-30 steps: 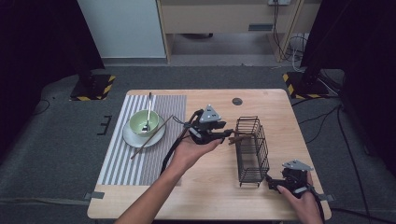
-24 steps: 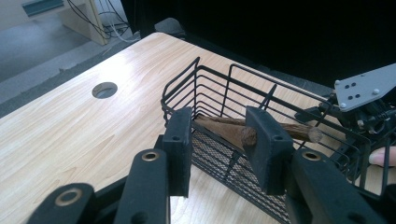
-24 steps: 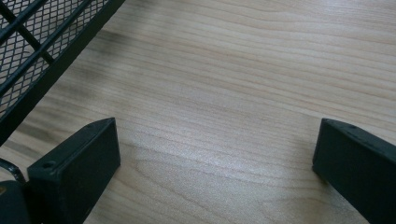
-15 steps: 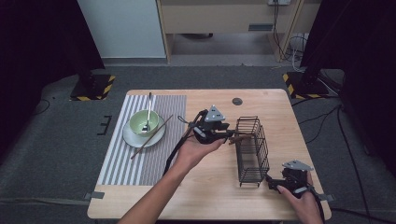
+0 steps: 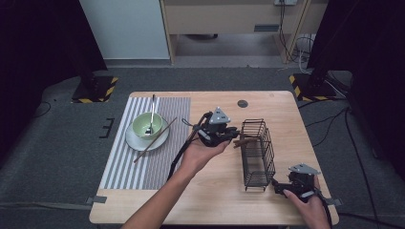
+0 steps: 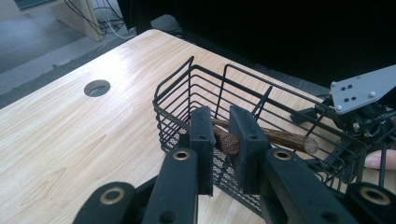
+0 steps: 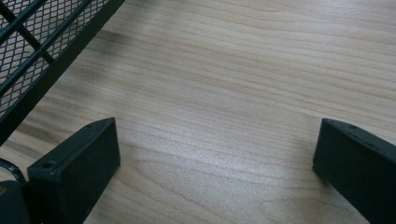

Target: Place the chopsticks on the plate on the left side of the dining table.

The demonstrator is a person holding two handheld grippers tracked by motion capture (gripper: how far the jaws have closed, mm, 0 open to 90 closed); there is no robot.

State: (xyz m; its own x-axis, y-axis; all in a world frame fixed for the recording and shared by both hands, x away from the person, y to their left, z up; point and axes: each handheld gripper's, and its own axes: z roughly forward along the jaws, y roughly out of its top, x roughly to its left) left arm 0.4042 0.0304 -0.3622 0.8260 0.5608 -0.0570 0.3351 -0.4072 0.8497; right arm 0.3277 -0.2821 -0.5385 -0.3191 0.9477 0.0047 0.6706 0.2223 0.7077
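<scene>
The left gripper (image 6: 222,140), jaws just closing, clamps a brown stick (image 6: 280,136) over the wire basket (image 5: 258,157); the right gripper (image 7: 215,163) rests apart.

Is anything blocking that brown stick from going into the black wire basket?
Nothing visible does. The left gripper holds the brown stick with its jaws closed on one end, and the rest already reaches over the rim into the open-topped wire basket.

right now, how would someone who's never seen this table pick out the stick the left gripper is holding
Start at the black wire basket on the right half of the wooden table. At its far end the left gripper, whose jaws have just been closing, pinches a brown wooden chopstick lying across the basket's rim. Its twin lies against the plate on the striped mat.
</scene>
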